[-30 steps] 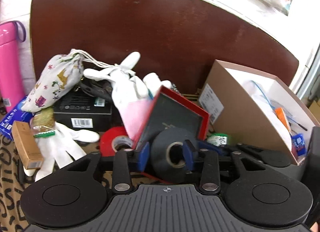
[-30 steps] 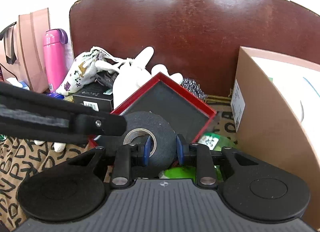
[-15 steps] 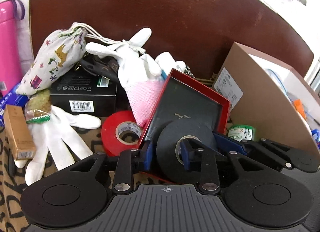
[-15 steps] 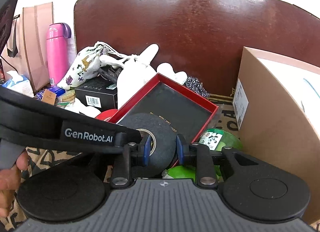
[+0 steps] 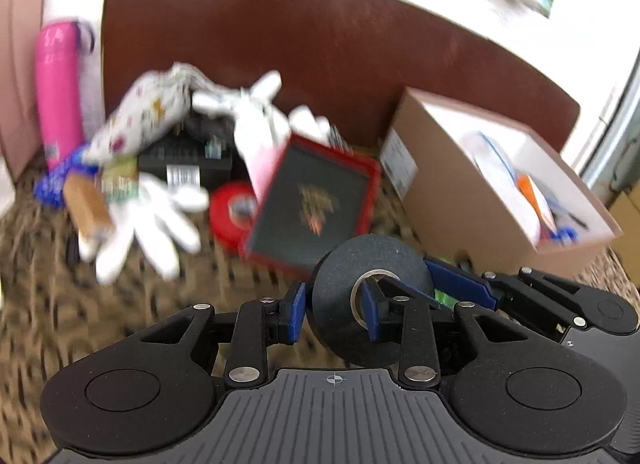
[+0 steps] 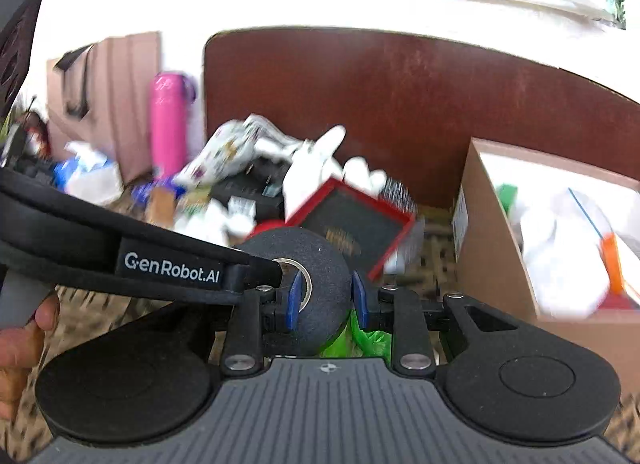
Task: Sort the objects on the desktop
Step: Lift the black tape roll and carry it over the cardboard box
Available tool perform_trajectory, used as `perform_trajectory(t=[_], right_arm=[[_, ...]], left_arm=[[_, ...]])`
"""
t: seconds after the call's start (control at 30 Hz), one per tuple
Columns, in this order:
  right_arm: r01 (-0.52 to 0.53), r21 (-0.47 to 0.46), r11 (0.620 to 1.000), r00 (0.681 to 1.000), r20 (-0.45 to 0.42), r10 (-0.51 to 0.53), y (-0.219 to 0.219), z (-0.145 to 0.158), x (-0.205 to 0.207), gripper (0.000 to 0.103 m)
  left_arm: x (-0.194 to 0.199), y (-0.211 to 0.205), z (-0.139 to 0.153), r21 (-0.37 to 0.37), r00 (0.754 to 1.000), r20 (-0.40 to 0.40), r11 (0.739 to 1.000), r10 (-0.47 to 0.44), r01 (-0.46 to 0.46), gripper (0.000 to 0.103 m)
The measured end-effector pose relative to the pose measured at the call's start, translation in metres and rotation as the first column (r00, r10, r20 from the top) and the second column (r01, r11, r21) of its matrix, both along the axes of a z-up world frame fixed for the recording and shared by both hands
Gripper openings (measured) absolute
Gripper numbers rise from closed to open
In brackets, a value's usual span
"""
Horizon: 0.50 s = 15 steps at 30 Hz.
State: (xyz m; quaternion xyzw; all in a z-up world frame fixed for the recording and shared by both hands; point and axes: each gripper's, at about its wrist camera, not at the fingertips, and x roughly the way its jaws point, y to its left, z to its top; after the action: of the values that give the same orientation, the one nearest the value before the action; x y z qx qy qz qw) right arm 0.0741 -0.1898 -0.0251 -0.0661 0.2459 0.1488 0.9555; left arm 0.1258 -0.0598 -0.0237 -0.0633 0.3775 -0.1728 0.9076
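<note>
Gripping one black tape roll [image 5: 372, 300] together, the left gripper [image 5: 334, 314] and right gripper [image 6: 325, 298] each clamp its wall, holding it above the patterned tabletop [image 5: 48, 304], near the cardboard box [image 5: 460, 200]

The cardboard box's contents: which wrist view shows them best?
The left wrist view: it looks down into the open cardboard box, showing white, orange and blue items. The right wrist view shows the box more side-on, its far edge cut off.
</note>
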Motion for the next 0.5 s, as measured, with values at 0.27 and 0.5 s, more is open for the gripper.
perform_trajectory(t=[0.27,0.5], right_arm=[[-0.006,0.020,1.000,0.986,-0.167,0.010,-0.014,-0.028,-0.053,0.031],[0.019,0.069,0.997,0.980,-0.197,-0.005,-0.023,-0.041,-0.069,0.042]], left_arm=[[-0.055,-0.002,-0.037,-0.002,0.989,-0.145,1.000,-0.007,0.007,0.032],[-0.066,-0.002,-0.048,0.015,0.987,-0.163,1.000,-0.007,0.010,0.049]])
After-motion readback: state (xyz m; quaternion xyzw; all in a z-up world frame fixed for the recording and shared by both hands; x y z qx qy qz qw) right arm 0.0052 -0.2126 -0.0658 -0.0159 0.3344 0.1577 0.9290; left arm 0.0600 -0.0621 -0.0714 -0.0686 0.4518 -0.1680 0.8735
